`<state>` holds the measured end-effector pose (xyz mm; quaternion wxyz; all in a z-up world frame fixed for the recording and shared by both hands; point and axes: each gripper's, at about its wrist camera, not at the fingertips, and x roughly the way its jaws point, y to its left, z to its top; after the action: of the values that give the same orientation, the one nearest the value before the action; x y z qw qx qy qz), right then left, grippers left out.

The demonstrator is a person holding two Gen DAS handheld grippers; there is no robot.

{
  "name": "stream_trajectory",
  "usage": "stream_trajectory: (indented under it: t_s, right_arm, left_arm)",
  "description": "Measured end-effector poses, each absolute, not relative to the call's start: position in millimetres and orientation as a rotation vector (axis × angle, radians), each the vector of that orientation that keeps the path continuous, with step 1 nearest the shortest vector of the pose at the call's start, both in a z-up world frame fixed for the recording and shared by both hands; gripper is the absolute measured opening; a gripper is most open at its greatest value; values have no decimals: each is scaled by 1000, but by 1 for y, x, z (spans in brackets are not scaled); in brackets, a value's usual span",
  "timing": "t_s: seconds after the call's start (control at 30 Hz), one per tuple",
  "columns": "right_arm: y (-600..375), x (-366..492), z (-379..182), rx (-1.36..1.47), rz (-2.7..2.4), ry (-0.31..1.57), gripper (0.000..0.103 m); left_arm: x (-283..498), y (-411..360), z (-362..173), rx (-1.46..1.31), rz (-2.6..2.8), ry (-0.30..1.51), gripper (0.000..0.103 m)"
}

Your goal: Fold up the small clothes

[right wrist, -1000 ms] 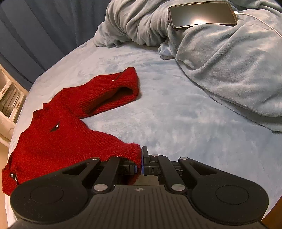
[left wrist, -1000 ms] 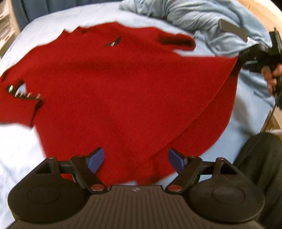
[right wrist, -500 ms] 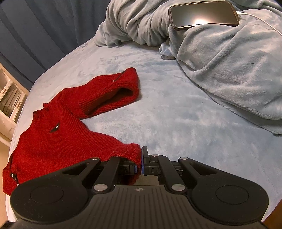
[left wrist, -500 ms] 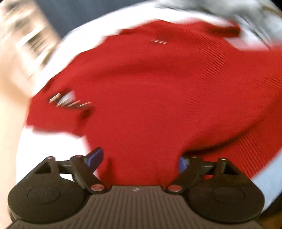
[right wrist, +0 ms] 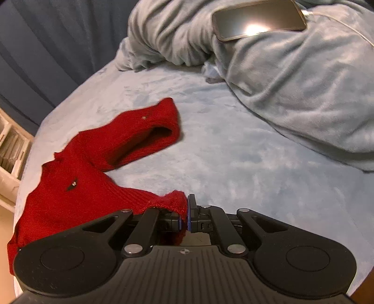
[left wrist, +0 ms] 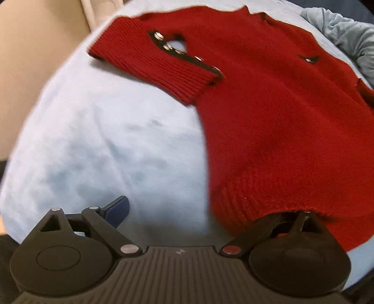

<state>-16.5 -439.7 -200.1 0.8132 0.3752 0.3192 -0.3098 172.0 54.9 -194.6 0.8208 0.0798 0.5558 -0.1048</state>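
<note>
A small red knit sweater (left wrist: 268,112) lies spread on the pale blue bed (left wrist: 112,152). One sleeve with metal buttons (left wrist: 161,63) points to the upper left. My left gripper (left wrist: 201,210) is open at the sweater's bottom hem; its left blue finger (left wrist: 118,209) is over bare bed and its right finger is hidden under the hem. In the right wrist view the sweater (right wrist: 77,187) lies to the left with its other sleeve (right wrist: 145,133) stretched out. My right gripper (right wrist: 187,215) is shut on the hem corner.
A crumpled grey-blue blanket (right wrist: 280,77) lies at the back right with a phone (right wrist: 258,18) and its cable on top. Dark curtains (right wrist: 51,42) hang behind. A white shelf unit (right wrist: 9,163) stands off the bed's left edge.
My left gripper swung left along the bottom hem, from the sweater's middle to its left corner. The right gripper kept its hold and hardly moved.
</note>
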Motion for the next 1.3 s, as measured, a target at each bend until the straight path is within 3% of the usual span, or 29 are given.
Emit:
stream_trajectory:
  t_s: [0.17,0.23,0.27,0.3,0.33,0.37,0.4,0.47,0.63,0.73,0.87,1.03,1.13,1.3]
  right_arm:
    - [-434,-17,-220,783,-683,722,7]
    - [-430,-15,-229,776,-681,738,14]
    - [-429,-14,-235,782,-675,744,23]
    - [-428,-14,-241,795,-668,752,39]
    - [-427,-13,-249,824,-660,764,47]
    - [-426,-13,-257,857,-641,770,48]
    - [-423,-14,-264,879,-624,773,39]
    - [-415,-16,-273,903,-584,768,8]
    - [-389,-36,-224,775,-570,683,7]
    - [-363,-62,-171,654,-500,619,7]
    - [-318,-87,-147,464,-474,660,7]
    - [-291,-92,-211,395,-508,904,6]
    - [-282,-95,-215,412,-526,928,6]
    - [-267,-102,-166,319,-489,843,6]
  left_arm:
    - [152,29,-206,76,-311,1250,96]
    - [144,14,-210,165,-290,1214,58]
    - [142,8,-209,214,-285,1192,49]
    - [141,6,-207,215,-293,1177,18]
    - [141,7,-202,206,-308,1172,14]
    - [141,10,-196,202,-302,1167,13]
    - [141,13,-190,207,-300,1157,12]
    - [136,25,-170,242,-295,1109,12]
    - [131,77,-102,304,-261,958,11]
    - [118,104,-77,343,-239,879,4]
    - [102,123,-102,404,-218,905,4]
    - [85,125,-162,508,-220,994,4]
    - [76,129,-155,510,-238,958,4]
    - [79,142,-125,455,-266,897,4]
